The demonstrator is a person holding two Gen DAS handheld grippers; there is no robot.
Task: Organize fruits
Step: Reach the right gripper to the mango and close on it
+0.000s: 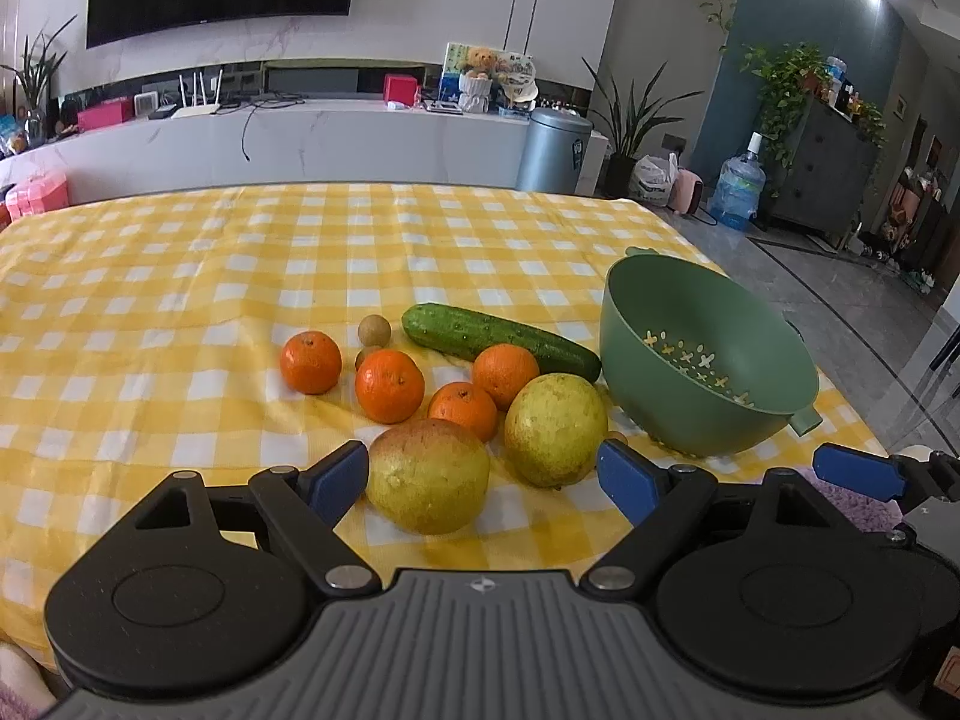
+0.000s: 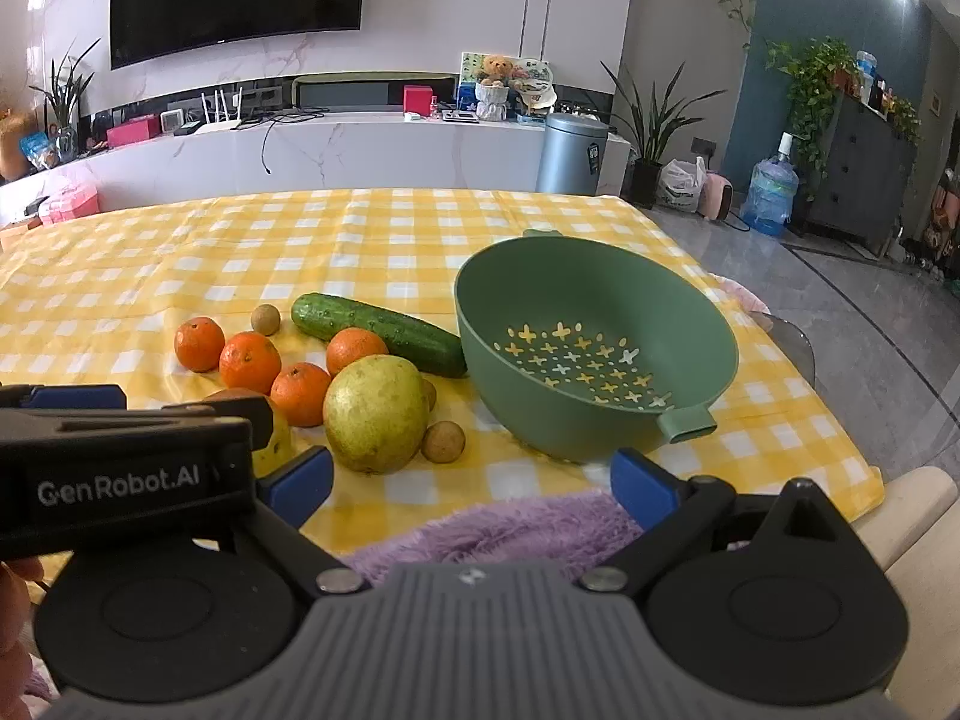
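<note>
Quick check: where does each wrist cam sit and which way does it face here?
Left wrist: on the left gripper, low over the yellow checked tablecloth, facing the reddish-yellow pear; own blue-padded fingers show.
Right wrist: on the right gripper, facing the green plastic colander; own fingers, plus the left gripper's body, show.
Shared: dark green cucumber, colander, pears.

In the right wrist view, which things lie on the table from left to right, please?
Left orange → small brown fruit → cucumber → green colander.
</note>
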